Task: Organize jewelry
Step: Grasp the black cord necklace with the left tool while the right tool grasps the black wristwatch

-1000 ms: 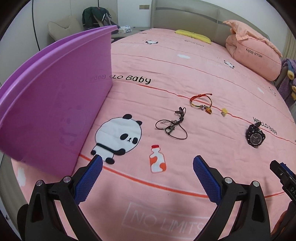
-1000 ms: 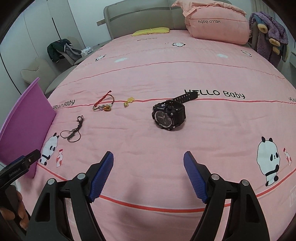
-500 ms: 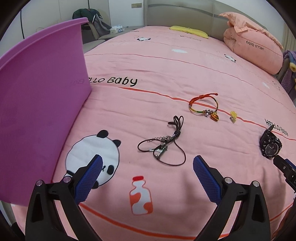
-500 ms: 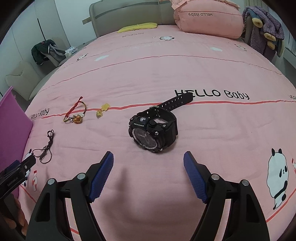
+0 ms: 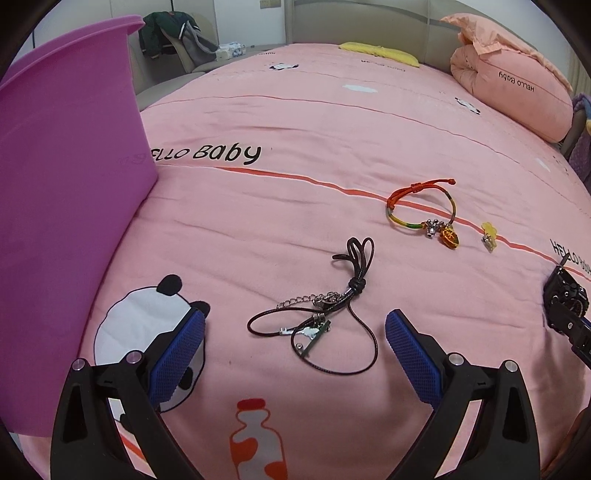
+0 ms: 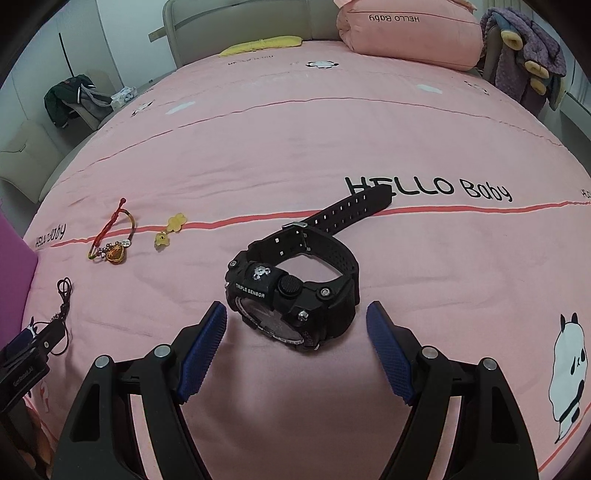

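On the pink bedspread a black cord necklace [image 5: 325, 314] with a chain and small pendant lies just ahead of my left gripper [image 5: 295, 332], which is open with nothing between its blue pads. Farther right lie a red and yellow string bracelet [image 5: 424, 214] with charms and a small yellow charm [image 5: 489, 236]. A bulky black watch [image 6: 295, 291] lies on its side directly in front of my right gripper [image 6: 295, 325], whose open pads stand either side of its near edge without touching. The bracelet [image 6: 110, 240], yellow charm [image 6: 170, 230] and necklace [image 6: 62, 302] show at the left of the right wrist view.
A purple plastic bin [image 5: 62, 192] stands at the left on the bed. A rolled pink quilt [image 5: 513, 85] and a yellow item [image 5: 376, 53] lie by the headboard. A chair with dark clothes [image 5: 170, 33] stands beyond the bed's left edge, and purple plush clothing [image 6: 524, 66] at the right.
Both grippers have come down and forward. The necklace now lies close before the left pads and the watch close before the right pads. Both stay open.
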{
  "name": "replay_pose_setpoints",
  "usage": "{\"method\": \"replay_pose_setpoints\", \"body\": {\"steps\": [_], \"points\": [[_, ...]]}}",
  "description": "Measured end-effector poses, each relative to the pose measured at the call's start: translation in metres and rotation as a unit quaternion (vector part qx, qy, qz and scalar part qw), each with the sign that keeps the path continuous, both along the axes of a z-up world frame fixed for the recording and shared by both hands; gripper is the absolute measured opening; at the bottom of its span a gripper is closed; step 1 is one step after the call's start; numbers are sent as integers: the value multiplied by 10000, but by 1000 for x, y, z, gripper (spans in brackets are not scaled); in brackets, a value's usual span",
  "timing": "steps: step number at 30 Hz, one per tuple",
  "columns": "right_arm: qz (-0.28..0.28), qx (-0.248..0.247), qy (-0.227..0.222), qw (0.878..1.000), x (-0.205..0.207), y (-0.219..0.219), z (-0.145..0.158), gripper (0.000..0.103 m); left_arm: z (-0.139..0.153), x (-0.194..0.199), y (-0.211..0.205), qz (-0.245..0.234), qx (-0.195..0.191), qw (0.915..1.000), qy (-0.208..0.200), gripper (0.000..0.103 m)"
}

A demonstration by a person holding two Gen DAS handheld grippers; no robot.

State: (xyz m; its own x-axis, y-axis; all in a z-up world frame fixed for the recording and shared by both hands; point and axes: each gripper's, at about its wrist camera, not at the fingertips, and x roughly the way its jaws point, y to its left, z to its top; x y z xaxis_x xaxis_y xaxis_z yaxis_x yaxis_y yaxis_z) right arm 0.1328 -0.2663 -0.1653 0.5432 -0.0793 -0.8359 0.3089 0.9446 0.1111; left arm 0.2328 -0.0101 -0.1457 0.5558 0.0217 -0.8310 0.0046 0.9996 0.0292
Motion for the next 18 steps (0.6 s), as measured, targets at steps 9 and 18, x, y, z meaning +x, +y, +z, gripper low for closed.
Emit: {"method": "replay_pose_setpoints", "body": {"steps": [9,18], "points": [[6,-139,10,9999,13,0,-6,75,-8,11,-4,83,67,9999,-10,96],[57,-436,90,9990,20,7,-15,74,-16,13,-8,78,134,9997,-168,95]]}}
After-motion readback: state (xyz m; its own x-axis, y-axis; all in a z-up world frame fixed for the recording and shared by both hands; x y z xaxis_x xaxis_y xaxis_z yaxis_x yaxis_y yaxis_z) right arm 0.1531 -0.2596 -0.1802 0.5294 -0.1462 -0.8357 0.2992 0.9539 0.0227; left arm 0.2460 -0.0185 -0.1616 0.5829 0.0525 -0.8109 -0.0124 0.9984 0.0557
